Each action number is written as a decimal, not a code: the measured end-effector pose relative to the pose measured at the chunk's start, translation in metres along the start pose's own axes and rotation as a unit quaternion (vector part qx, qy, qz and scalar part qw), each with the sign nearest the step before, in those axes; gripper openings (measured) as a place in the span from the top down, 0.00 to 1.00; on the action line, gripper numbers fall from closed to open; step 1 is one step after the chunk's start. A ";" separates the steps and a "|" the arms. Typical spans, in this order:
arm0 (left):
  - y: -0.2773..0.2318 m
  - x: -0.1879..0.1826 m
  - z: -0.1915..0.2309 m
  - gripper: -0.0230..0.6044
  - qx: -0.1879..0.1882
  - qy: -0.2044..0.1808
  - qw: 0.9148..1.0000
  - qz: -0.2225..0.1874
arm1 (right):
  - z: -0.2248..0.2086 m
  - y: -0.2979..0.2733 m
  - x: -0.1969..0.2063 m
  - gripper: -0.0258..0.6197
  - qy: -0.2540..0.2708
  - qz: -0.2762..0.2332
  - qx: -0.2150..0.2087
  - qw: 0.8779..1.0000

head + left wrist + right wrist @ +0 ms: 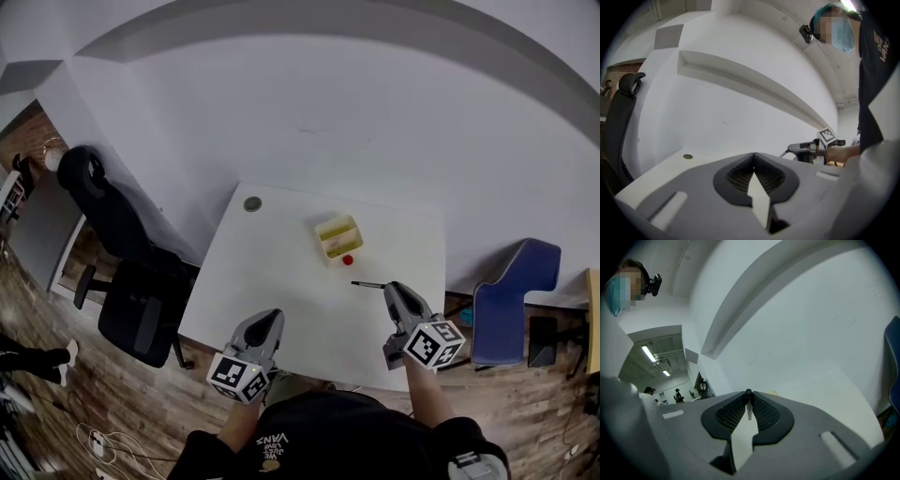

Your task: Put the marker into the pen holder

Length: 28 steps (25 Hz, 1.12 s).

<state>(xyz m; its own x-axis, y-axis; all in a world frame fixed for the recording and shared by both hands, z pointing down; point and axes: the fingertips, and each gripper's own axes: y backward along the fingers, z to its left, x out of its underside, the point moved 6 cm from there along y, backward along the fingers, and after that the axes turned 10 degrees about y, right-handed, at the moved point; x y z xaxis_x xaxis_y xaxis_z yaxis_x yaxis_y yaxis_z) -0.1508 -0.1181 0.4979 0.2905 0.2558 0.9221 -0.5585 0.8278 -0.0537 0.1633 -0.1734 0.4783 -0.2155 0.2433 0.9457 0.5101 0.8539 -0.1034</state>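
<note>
A yellow pen holder (338, 234) stands on the white table (281, 272), toward its far side, with a small red thing (348, 260) lying just in front of it. My right gripper (389, 287) is shut on a thin black marker (367, 284), which sticks out level to the left. That marker (748, 404) shows end-on, pinched between the pads in the right gripper view. The holder lies a short way beyond and to the left of the marker's tip. Near the table's front edge, my left gripper (274, 316) is shut, with its tips (754, 154) meeting on nothing.
A grey round grommet (252, 203) sits in the table's far left corner. There is a black office chair (122, 272) left of the table and a blue chair (511, 300) to its right. A white wall runs behind it. The right gripper (806, 147) shows in the left gripper view.
</note>
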 end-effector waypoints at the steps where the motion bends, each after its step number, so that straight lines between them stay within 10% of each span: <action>1: -0.004 -0.002 0.004 0.88 0.004 0.000 1.000 0.001 | 0.000 -0.005 -0.001 0.89 0.002 -0.001 0.003 1.000; 28: -0.031 -0.019 0.079 0.88 0.027 0.008 0.998 0.048 | -0.058 -0.126 0.011 0.89 0.046 0.057 0.090 0.993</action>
<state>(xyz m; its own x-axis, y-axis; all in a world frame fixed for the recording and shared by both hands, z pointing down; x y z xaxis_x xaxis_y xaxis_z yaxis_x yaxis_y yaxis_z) -0.2009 -0.1881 0.5121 0.2457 0.3411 0.9073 -0.6259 0.7706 -0.1202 0.1444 -0.3051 0.5195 -0.0842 0.3074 0.9479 0.3678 0.8937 -0.2571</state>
